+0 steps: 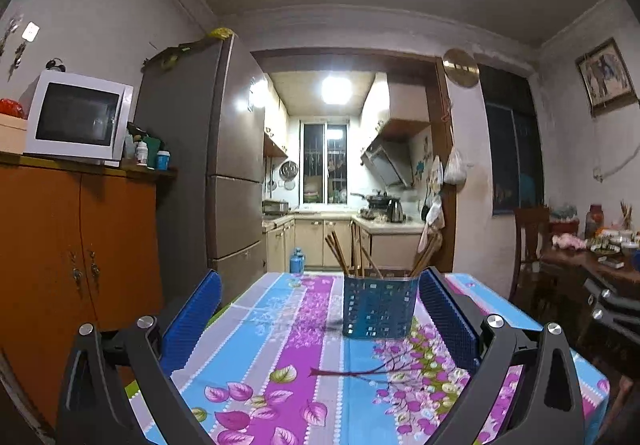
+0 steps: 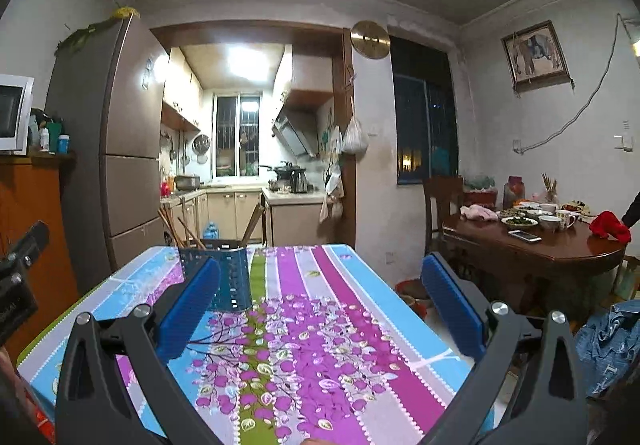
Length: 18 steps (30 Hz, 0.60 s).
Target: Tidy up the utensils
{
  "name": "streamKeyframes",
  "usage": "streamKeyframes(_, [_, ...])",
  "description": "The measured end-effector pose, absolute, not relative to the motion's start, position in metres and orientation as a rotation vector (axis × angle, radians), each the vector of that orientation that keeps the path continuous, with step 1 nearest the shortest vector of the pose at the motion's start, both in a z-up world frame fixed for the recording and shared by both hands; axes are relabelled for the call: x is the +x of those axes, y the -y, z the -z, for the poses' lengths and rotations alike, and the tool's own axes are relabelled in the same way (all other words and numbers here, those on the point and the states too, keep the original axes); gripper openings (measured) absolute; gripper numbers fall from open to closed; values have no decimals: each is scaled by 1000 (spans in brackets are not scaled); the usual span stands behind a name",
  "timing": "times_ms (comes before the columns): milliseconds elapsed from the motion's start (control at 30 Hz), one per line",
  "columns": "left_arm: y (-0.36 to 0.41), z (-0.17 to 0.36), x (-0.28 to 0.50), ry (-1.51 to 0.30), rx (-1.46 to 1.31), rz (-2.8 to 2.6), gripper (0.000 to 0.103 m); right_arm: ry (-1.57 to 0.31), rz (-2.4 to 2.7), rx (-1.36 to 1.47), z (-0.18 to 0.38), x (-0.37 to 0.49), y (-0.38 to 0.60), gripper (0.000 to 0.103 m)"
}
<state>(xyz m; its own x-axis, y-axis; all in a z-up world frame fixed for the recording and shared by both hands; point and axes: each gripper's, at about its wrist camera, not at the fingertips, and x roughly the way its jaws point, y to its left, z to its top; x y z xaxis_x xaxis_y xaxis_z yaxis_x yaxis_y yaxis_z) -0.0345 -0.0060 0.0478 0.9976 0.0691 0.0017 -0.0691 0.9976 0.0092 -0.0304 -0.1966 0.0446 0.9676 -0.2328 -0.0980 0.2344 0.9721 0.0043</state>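
Both tools hovered level over the bench [image 2: 320,325], jaws wide and empty: the left tool [image 1: 320,309] framing the holder [image 1: 378,305], the right tool [image 2: 320,293] beside it. The holder stood upright toward the far end, chopsticks [image 1: 340,253] leaning inside.

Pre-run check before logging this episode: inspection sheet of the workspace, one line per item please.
Surface: table with floral striped tablecloth, bare apart from the holder.
Job's things: blue perforated utensil holder upright near the far end, wooden chopsticks standing in it.
Clutter: nothing seen on this table.
Grippers: left gripper open, empty; right gripper open, empty.
Cables: white wall cable at right, away from the table.
Surroundings: fridge, microwave, kitchen behind, dining table with dishes.
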Motion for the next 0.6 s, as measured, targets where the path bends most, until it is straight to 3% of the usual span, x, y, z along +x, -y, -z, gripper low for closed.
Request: streamKeyframes(600, [7,-33,-14,-73,17,-35,98,-146,233,-25,-34,-23,182,98])
